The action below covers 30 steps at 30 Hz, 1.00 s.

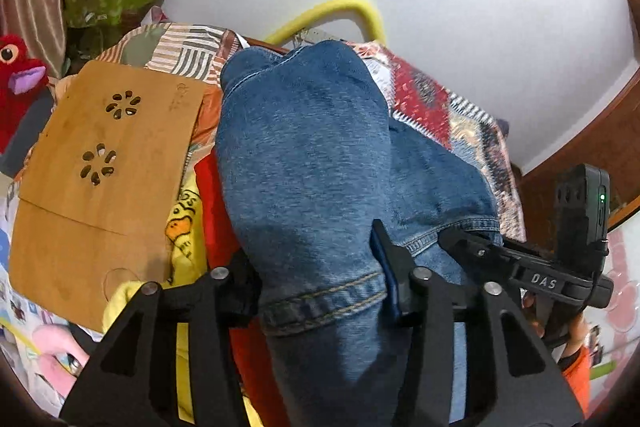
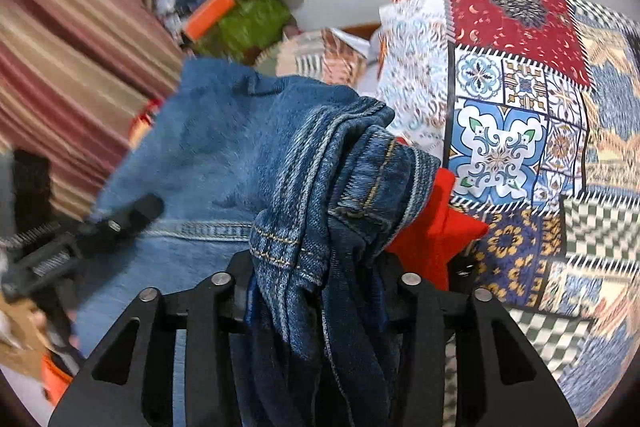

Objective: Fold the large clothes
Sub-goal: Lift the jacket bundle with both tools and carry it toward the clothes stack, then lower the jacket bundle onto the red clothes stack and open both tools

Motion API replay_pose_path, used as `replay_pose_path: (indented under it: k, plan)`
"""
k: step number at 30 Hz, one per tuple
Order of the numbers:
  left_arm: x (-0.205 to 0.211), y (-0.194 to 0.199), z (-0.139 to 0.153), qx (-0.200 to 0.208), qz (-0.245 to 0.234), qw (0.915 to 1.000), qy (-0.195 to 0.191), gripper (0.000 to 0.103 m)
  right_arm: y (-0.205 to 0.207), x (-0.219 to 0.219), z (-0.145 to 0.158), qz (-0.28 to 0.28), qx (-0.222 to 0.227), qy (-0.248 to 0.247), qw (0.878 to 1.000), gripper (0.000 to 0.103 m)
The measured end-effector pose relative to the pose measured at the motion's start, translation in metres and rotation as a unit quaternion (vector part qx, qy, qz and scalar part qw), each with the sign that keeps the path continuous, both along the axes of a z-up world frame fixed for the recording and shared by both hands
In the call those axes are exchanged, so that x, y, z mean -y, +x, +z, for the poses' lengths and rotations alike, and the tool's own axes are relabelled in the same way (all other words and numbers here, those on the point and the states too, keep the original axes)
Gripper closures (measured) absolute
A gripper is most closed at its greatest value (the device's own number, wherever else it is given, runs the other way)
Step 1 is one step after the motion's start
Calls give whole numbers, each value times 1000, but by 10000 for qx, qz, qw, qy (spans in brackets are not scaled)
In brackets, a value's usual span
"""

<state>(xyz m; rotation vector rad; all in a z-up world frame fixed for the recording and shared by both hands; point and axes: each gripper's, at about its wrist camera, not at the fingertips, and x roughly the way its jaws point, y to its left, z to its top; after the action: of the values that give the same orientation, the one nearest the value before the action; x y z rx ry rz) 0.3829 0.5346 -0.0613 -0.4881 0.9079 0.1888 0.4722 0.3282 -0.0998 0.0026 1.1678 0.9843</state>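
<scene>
Over the bed (image 2: 520, 131), both grippers carry the jeans (image 1: 304, 155): left gripper (image 1: 320, 291) half-open around a hem, right gripper (image 2: 316, 279) half-open around bunched denim, wooden tray (image 1: 104, 163) at nine o'clock.

The jeans (image 1: 304, 155) are faded blue denim with tan stitching, lying over a patchwork bedspread (image 2: 520, 75) of red, blue and checked tile prints, beside a plain tan board (image 1: 100, 179), a red cloth (image 2: 432, 227) and a red plush toy (image 1: 16, 83).
</scene>
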Motion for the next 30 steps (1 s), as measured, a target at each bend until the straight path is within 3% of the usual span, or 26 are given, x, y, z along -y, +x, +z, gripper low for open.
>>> replay_pose_path:
  k: [5,11,19,24,28,30]
  plan:
    - [3,2,-6,-53,-16,9995,319,40,-5,-2,-1,-40,332,-363,9988,53]
    - [13,-1,3,-248,195,9980,549,34,-21,19,15,-134,579,-590,9965,48]
    - [38,-25,27,-51,211,9973,697,33,-55,32,34,222,1086,-294,9934,45]
    - [56,-39,29,-65,116,9947,1023,27,-74,20,21,574,989,-248,9931,45]
    - [56,-42,18,-249,231,9875,1537,24,-76,12,5,484,802,-88,9956,44]
    - [48,-45,13,-232,301,9865,1592,23,-73,6,3,438,716,36,9965,43]
